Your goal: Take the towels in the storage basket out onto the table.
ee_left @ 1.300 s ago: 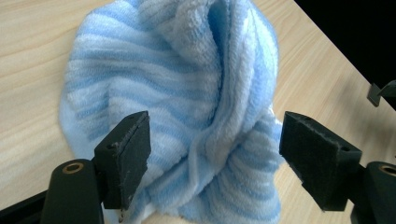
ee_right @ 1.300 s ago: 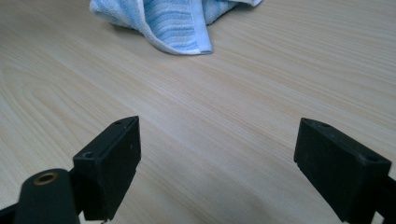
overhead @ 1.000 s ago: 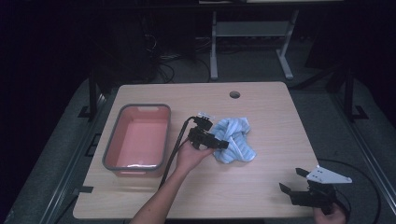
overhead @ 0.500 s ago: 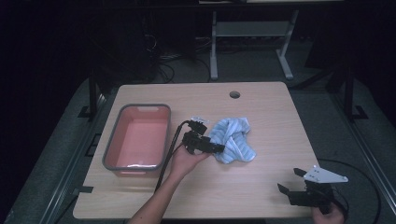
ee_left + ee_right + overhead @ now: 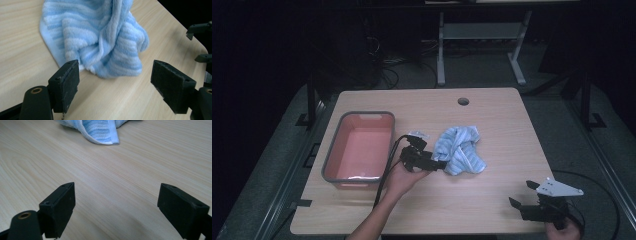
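Dark surroundings frame a pale wooden desk (image 5: 502,120), on which we mark the parts that bear on the coming move. A crumpled blue striped towel (image 5: 460,150) lies near the middle of the desk, well clear of every edge, with its long axis running roughly from the far side toward the near edge. A pink tub with a grey rim (image 5: 359,147) stands toward the left edge, empty as far as we can see.

The left gripper (image 5: 438,164) sits just beside the towel's left flank and points at it. In the left gripper view its jaws stand wide apart and hold nothing, and the towel (image 5: 100,40) lies straight ahead, its near fold just beyond the pads.

The right gripper (image 5: 522,196) rests near the near right corner, well apart from the towel; its jaws are likewise spread wide and empty over bare wood, with only a towel corner (image 5: 100,131) far ahead.

We judge the left gripper the nearer one: a short advance would bring the fold between its jaws.
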A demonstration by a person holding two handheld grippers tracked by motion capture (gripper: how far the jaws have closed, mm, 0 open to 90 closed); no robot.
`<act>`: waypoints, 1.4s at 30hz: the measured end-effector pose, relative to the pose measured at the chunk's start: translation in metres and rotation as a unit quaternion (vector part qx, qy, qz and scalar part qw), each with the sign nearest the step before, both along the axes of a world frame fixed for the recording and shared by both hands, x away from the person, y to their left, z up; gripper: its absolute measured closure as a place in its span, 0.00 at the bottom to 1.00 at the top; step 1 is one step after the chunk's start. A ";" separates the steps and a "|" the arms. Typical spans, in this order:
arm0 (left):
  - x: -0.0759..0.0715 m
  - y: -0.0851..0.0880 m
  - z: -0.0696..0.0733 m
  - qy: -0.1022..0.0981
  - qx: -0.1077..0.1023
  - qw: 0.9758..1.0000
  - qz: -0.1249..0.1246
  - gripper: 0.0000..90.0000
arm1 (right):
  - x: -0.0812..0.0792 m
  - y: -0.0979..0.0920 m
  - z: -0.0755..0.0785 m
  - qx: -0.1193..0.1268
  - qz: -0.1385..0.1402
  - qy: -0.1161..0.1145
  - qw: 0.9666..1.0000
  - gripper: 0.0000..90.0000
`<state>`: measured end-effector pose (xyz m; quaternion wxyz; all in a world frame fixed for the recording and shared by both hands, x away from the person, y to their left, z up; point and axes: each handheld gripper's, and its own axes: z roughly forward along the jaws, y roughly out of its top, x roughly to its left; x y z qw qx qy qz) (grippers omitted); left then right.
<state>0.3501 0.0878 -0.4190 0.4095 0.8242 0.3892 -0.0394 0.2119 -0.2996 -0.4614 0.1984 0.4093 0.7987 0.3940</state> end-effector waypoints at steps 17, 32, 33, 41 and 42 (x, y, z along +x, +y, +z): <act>-0.023 0.009 -0.006 -0.014 0.000 1.000 -0.015 0.25 | 0.000 0.003 0.000 -0.002 0.005 0.003 1.000 0.16; -0.037 0.020 -0.016 -0.009 -0.008 1.000 -0.017 0.25 | 0.000 0.004 0.000 -0.003 0.005 0.002 1.000 0.16; -0.039 0.021 -0.017 -0.009 -0.009 1.000 -0.016 0.25 | 0.000 0.003 0.000 -0.002 0.006 0.003 1.000 0.16; -0.051 0.028 -0.018 -0.011 -0.012 1.000 -0.024 0.25 | -0.001 0.001 0.000 0.001 0.005 0.001 1.000 0.16; -0.052 0.029 -0.018 -0.012 -0.013 1.000 -0.023 0.25 | -0.002 0.001 0.000 0.005 0.004 0.000 1.000 0.16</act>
